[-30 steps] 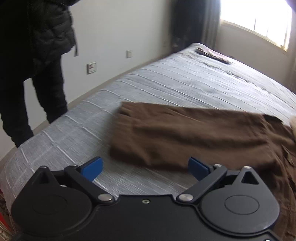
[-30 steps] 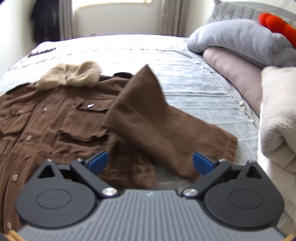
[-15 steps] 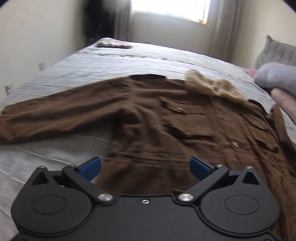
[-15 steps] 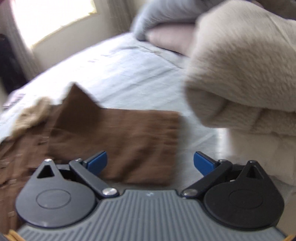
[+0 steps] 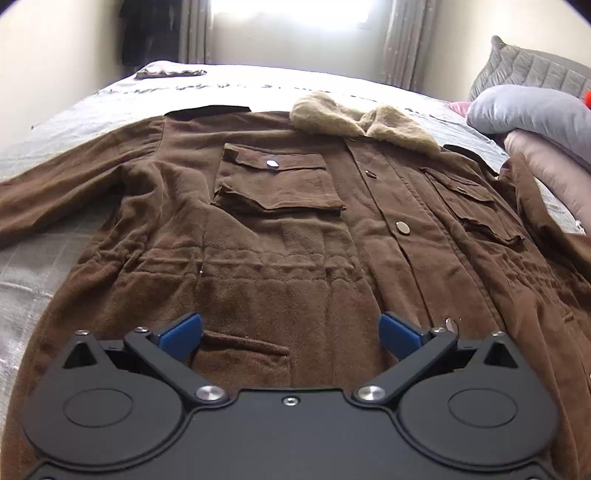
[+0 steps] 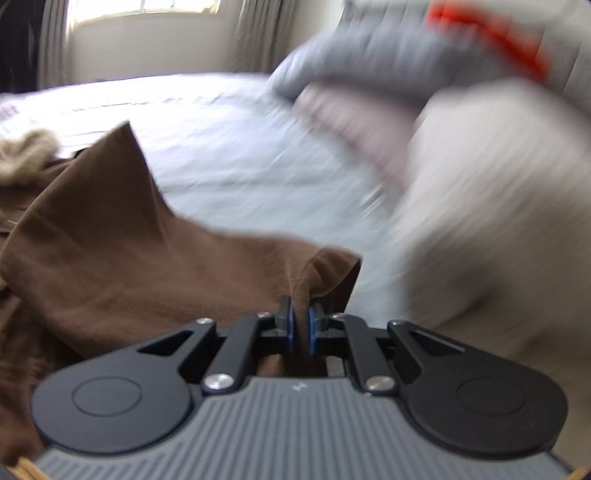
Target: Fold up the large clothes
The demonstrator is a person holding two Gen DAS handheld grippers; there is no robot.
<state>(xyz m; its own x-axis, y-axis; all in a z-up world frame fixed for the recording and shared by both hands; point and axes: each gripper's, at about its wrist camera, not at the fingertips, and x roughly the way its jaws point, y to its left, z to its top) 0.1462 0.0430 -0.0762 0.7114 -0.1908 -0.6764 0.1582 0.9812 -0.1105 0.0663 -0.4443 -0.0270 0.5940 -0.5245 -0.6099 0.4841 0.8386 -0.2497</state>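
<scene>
The right gripper (image 6: 300,328) pinches the cuff end of the brown fabric coat's sleeve (image 6: 184,273) between its blue pads. The left gripper (image 5: 291,332) hovers spread wide above the coat (image 5: 280,236), which lies front-up on the grey striped bed (image 5: 48,258). Beyond the coat's beige fleece collar (image 5: 362,122) is a curtained window (image 5: 295,14); a grey pillow (image 5: 532,110) sits beside its right sleeve.

bright curtained window (image 5: 291,14) behind a grey bed (image 5: 55,122), pillows (image 5: 532,110) stacked right.
</scene>
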